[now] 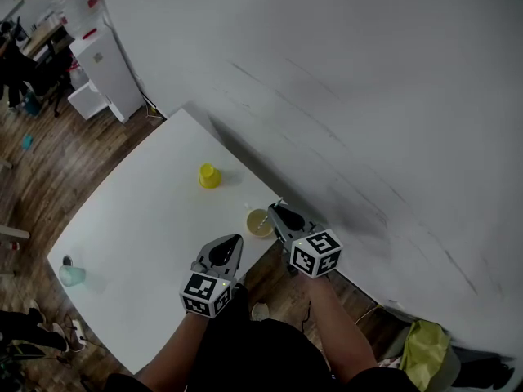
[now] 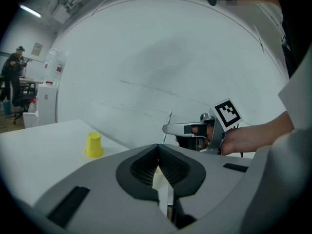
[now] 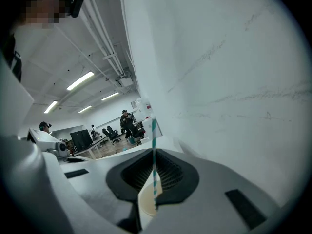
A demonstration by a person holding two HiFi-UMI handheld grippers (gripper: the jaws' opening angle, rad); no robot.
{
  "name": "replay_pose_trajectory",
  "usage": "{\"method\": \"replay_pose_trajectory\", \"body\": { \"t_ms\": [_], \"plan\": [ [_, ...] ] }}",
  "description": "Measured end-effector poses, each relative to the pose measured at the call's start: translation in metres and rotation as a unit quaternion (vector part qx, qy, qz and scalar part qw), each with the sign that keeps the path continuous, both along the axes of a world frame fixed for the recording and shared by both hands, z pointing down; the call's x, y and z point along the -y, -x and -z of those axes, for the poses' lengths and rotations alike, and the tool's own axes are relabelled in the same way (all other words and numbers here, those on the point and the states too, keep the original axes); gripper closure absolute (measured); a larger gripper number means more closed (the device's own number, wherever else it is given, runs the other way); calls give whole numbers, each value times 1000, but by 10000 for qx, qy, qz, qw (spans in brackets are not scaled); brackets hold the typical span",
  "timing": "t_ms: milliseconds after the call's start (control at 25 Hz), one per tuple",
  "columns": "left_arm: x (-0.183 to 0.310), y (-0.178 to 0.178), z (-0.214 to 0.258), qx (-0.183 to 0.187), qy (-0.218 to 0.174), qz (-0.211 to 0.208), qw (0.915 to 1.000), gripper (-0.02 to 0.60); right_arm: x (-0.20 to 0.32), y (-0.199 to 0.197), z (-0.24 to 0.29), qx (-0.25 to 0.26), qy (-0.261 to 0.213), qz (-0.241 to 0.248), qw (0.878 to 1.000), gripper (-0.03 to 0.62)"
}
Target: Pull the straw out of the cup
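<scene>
Standing against a pale grey, scuffed wall (image 1: 343, 96), the white counter (image 1: 139, 219) runs at a slant over a dark wooden floor (image 1: 57, 178). An upturned yellow cup (image 1: 210, 175) sits near the wall edge. A small pale green cup (image 1: 72, 276) sits well apart from it, near the far left corner. A tan paper cup (image 1: 259, 223) stands at the near edge, between the two tools.

The right tool (image 1: 274, 209) has its jaws closed on the teal-and-white striped straw (image 3: 154, 155). The straw stands upright between the pads, with its top above them and its lower end over the cup's open mouth. The left tool (image 1: 236, 240) lies just beside the cup with its jaws drawn together at the tips. The cream of the cup shows in the slit below them, and I cannot tell whether the pads pinch it.

Beyond the counter's far end a white cabinet (image 1: 102, 68) stands on the floor. The right gripper view shows an open office with strip lights (image 3: 84, 80) on the ceiling, desks, chairs and people. A yellow-green bag (image 1: 425, 351) lies by the wall near the person's right side.
</scene>
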State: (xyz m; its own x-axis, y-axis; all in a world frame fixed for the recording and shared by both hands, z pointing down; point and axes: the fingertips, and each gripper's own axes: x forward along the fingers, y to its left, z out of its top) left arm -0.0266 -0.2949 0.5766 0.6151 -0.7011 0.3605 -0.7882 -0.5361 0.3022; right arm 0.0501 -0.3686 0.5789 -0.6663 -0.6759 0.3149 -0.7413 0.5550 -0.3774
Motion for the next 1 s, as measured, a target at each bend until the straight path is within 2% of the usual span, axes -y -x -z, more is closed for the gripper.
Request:
{"method": "replay_pose_trajectory", "body": {
  "t_ms": [240,480,1000],
  "plan": [
    [-20,-8,14,-13,-143,48,9999,568,-19,-9,30,98,-449,12,9989,557],
    [-43,-15,30,29,-335,79,9994,568,-41,-25,61,423,-825,-135,9956,557],
    [-102,-28,65,91,-698,112,9975,568,-111,-58,105,814,-1268,-312,9881,557]
  ]
}}
